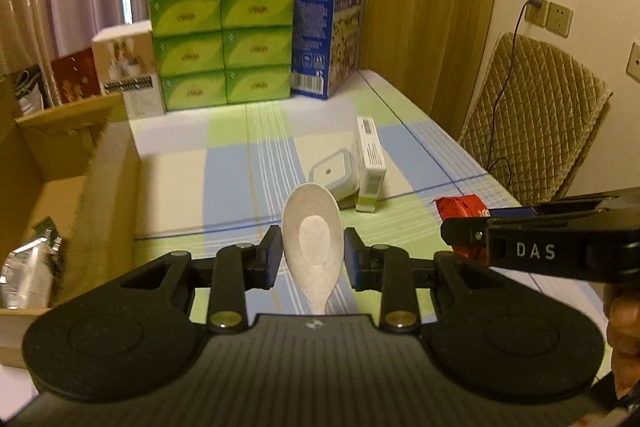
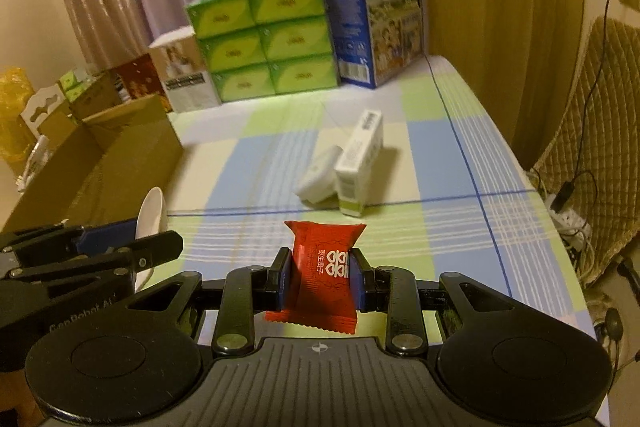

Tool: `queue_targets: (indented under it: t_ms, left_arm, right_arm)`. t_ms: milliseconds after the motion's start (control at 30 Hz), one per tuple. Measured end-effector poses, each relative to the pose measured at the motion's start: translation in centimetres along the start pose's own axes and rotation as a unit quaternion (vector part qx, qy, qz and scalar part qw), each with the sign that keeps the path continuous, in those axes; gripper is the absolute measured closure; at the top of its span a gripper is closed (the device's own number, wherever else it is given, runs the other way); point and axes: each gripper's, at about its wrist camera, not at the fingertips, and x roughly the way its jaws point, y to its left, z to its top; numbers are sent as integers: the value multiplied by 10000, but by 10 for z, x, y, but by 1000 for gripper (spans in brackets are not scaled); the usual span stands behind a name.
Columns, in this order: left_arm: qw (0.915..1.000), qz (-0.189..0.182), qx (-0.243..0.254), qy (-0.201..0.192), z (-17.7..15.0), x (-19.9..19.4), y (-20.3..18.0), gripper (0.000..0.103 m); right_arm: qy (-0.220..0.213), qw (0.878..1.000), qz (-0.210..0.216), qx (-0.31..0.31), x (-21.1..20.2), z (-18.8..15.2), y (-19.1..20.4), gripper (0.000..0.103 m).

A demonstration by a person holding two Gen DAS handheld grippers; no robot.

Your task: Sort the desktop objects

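My left gripper (image 1: 312,259) is shut on a white speckled spoon (image 1: 312,231), bowl pointing away, held above the checked tablecloth. My right gripper (image 2: 320,277) is shut on a red candy packet (image 2: 322,275) with white print, also lifted off the table. The two grippers hang side by side: the right one (image 1: 460,233) shows at the right edge of the left wrist view with the red packet (image 1: 460,207) behind it, and the left one (image 2: 140,247) with the spoon (image 2: 151,213) shows at the left of the right wrist view.
A white flat case (image 1: 334,175) and a white-green small box (image 1: 370,163) lie mid-table. An open cardboard box (image 1: 100,167) holding a silver pouch (image 1: 28,275) stands at the left. Green tissue packs (image 1: 222,47) and a blue carton (image 1: 326,27) line the back. A padded chair (image 1: 532,115) stands right.
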Motion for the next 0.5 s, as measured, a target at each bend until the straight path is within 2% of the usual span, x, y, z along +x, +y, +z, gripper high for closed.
queue_targets:
  t_ms: [500]
  left_arm:
    - [9993, 320, -177, -110, 6, -90, 34, 76]
  right_arm:
    - [-304, 9973, 434, -507, -52, 2, 74, 76]
